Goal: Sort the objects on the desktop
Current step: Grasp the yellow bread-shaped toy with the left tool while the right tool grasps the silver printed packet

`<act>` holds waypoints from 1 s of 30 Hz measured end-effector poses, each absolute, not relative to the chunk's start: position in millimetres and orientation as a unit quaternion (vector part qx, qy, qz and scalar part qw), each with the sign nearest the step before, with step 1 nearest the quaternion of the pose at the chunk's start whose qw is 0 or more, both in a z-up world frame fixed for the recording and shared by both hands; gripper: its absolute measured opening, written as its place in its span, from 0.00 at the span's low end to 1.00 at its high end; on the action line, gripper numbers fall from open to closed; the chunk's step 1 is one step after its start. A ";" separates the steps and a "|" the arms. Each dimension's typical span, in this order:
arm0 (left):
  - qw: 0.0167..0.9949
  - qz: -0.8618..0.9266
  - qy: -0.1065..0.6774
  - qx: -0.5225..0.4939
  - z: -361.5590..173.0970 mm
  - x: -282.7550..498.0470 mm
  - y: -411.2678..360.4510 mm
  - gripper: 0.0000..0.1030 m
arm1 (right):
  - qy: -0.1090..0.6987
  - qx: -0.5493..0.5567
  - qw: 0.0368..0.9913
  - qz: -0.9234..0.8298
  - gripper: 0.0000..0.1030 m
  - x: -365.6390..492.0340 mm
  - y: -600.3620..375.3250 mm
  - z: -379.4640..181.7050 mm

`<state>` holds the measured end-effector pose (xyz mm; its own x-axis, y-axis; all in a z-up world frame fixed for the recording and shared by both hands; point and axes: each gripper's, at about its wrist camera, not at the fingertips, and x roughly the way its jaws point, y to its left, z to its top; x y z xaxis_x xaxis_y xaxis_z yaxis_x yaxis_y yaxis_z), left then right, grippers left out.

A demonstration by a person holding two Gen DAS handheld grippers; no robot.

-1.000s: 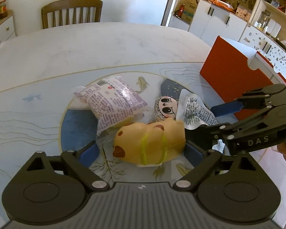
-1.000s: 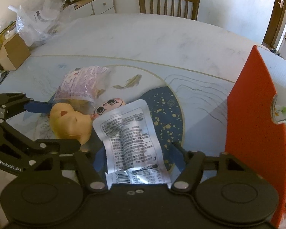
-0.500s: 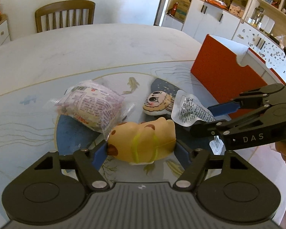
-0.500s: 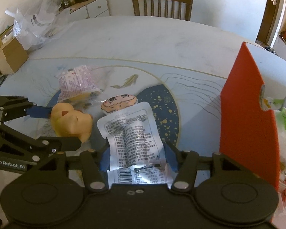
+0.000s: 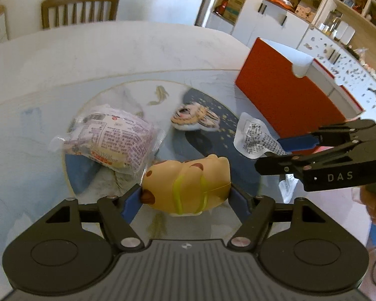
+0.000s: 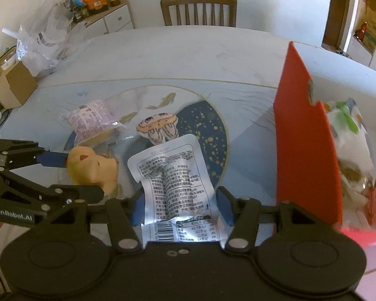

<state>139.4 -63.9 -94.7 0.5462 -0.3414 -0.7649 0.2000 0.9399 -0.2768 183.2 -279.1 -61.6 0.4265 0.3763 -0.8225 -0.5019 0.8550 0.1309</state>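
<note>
My left gripper (image 5: pixel 185 195) is shut on a yellow toy animal (image 5: pixel 188 184) and holds it above the table; the toy also shows in the right wrist view (image 6: pixel 91 166). My right gripper (image 6: pixel 179 202) is shut on a silver snack pouch (image 6: pixel 174 185), also seen in the left wrist view (image 5: pixel 254 139). A purple-printed snack packet (image 5: pixel 110 139) and a small cartoon-face plush (image 5: pixel 194 119) lie on the table mat. A red-sided box (image 5: pixel 285 95) stands at the right, with packets inside it (image 6: pixel 348 135).
The round table (image 5: pixel 112 50) has a printed mat with a blue disc (image 6: pixel 205 135). A wooden chair (image 6: pixel 199 8) stands behind it. A cardboard box (image 6: pixel 12 87) and plastic bags (image 6: pixel 45 42) sit at the far left.
Both grippers have lifted with their loads and moved right toward the red box. The left gripper closed on the yellow toy. The plush and purple packet stay on the mat.
</note>
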 end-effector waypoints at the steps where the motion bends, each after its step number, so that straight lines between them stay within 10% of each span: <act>1: 0.874 -0.158 0.453 -0.083 -95.6 138.2 -62.7 0.71 | 0.468 -0.066 0.842 0.260 0.55 181.3 -280.3 -61.9; 30: 0.881 -0.159 0.442 -0.053 -87.6 116.9 -76.6 0.63 | 0.465 -0.055 0.848 0.246 0.55 153.8 -296.7 -52.6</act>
